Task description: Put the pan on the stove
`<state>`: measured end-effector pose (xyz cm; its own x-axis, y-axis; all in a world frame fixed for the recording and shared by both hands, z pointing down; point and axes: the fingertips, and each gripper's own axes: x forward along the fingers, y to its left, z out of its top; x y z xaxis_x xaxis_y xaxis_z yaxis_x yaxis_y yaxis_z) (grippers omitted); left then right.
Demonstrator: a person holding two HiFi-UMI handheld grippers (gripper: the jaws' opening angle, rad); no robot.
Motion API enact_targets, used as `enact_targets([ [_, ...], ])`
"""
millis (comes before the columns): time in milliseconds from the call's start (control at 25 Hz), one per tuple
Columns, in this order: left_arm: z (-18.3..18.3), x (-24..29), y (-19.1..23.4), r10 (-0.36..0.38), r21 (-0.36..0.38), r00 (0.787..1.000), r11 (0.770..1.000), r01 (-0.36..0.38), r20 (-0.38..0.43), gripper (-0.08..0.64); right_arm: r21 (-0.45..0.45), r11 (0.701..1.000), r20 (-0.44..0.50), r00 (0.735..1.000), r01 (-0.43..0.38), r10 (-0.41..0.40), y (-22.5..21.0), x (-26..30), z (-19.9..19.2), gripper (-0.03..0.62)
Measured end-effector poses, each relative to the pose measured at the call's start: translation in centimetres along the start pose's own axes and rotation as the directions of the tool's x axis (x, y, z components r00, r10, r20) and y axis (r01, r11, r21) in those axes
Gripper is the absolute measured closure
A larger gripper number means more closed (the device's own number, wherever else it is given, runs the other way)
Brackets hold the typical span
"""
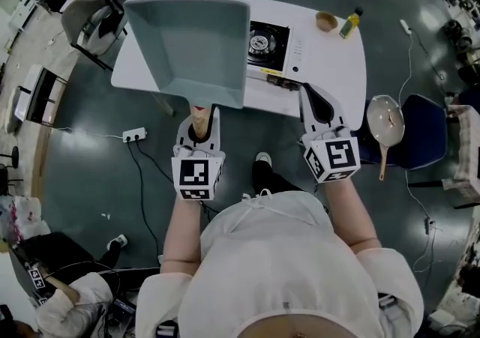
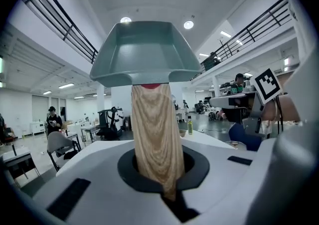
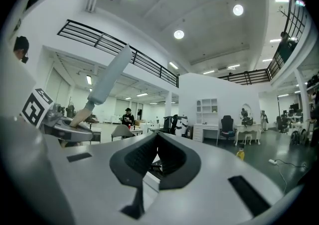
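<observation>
A wide hall with a dark grey-green floor surrounds a white rectangular table (image 1: pixel 330 59) on which a black portable gas stove (image 1: pixel 268 40) sits right of the middle. The left gripper (image 1: pixel 202 123) is clamped tight on the pale wooden handle (image 2: pixel 155 139) of a grey square pan (image 1: pixel 191 48). The handle runs straight out from between the jaws. The pan is held up in the air over the left half of the table, its hollow side towards the person, and in the head view its right edge overlaps the stove's left side (it is not resting on the burner). The right gripper (image 1: pixel 313 100) hovers at the table's near edge, just in front of the stove, with its jaws together and nothing between them. At the far right of the table stand a small brown bowl (image 1: pixel 326 21) and a yellow-green bottle (image 1: pixel 349 22). A round pale frying pan (image 1: pixel 386 121) lies on a blue chair (image 1: pixel 424 134) to the right of the table.
</observation>
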<state>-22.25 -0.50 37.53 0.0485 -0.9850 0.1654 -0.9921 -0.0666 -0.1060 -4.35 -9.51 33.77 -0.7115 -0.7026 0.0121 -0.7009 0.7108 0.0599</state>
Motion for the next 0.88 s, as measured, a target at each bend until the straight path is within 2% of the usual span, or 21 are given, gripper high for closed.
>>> enact_targets([
  [280, -1.1, 8.3, 0.3, -0.023, -0.013, 0.995, 1.0, 0.022, -0.095, 0.54, -0.003, 1.0, -0.035, 0.999, -0.011, 0.011, -5.2, 6.5, -1.7, 0.588],
  [520, -4.1, 15.9, -0.2, -0.06, -0.009, 0.979, 0.998, 0.06, -0.193, 0.54, 0.034, 0.999, -0.065, 0.998, -0.011, 0.013, -9.6, 11.6, -4.7, 0.588],
  [680, -7.6, 19.4, -1.5, -0.094, -0.028, 0.955, 0.996, 0.09, -0.282, 0.54, 0.068, 0.998, -0.114, 0.993, -0.005, 0.012, -11.6, 14.1, -8.0, 0.588],
  [880, -11.6, 22.1, -2.3, -0.118, -0.039, 0.9, 0.993, 0.112, -0.42, 0.54, 0.094, 0.995, -0.164, 0.985, -0.028, 0.043, -12.9, 16.6, -11.4, 0.588],
])
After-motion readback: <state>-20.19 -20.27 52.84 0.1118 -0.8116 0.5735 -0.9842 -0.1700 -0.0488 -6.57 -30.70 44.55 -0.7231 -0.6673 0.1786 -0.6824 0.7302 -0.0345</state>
